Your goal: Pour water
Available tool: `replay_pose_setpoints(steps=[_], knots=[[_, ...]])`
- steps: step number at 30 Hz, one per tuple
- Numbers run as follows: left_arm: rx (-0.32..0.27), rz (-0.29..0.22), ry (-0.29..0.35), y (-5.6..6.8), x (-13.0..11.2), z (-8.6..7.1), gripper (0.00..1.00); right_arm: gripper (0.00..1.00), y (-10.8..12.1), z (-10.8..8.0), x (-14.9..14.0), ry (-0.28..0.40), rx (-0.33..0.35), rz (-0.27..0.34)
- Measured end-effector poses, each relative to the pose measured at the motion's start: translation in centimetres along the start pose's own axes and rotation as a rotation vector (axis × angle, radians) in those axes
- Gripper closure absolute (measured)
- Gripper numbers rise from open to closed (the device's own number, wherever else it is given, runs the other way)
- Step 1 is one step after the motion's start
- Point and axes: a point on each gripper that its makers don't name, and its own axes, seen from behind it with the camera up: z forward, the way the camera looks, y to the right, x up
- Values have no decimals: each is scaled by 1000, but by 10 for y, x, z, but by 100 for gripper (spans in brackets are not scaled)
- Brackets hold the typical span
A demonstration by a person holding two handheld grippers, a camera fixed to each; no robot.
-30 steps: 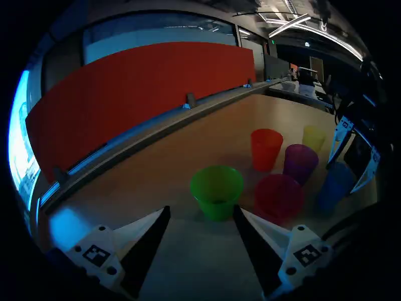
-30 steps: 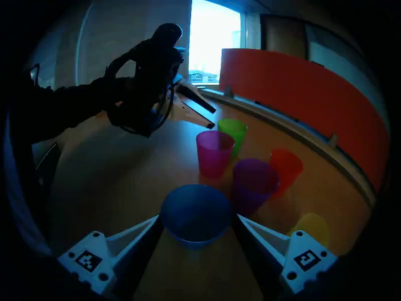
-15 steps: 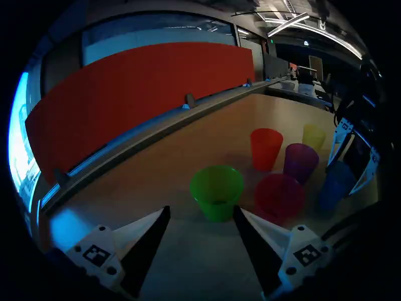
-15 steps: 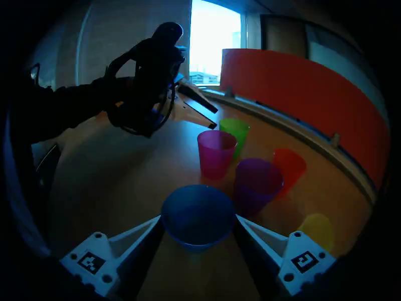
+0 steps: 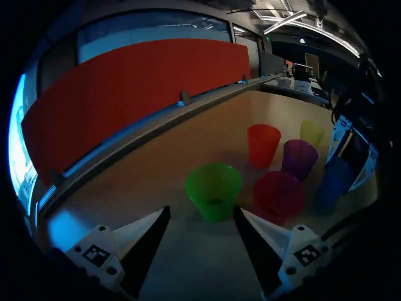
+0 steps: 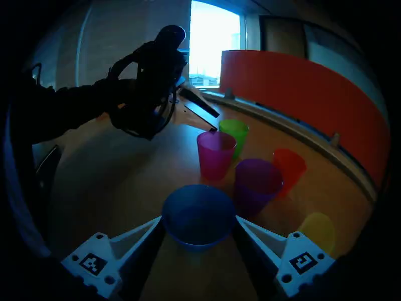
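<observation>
A long wooden surface [image 5: 210, 125] runs beside a red partition [image 5: 130, 85] that stands along its far edge. In the right gripper view a dark-sleeved hand [image 6: 143, 103] holds the other gripper above the surface, its fingers pointing down toward the cups. The left tongs [image 5: 200, 207] stand apart and hold nothing, and the green cup [image 5: 213, 188] stands upright just ahead of their tips. The right tongs [image 6: 198, 217] are clamped on the blue cup [image 6: 198, 220], one finger lying against each side near its rim; whether it holds water cannot be told. Beyond it the other cups stand upright in a close cluster: the purple cup [image 6: 256, 183] nearest, the pink cup [image 6: 215, 155] between it and the green one, the orange cup [image 6: 286, 168] behind the purple. The yellow cup [image 6: 317, 231] stands off to the side.
</observation>
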Motion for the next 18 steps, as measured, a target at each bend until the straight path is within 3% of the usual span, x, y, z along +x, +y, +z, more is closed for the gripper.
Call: replay_pose_setpoints(steps=[12,18], knots=[[-45,13,-11,11,3,11,7,10,0,0,0,-2,3,-7],[-50,32,-24,11,5,20,7,10,0,0,0,-1,3,-7]])
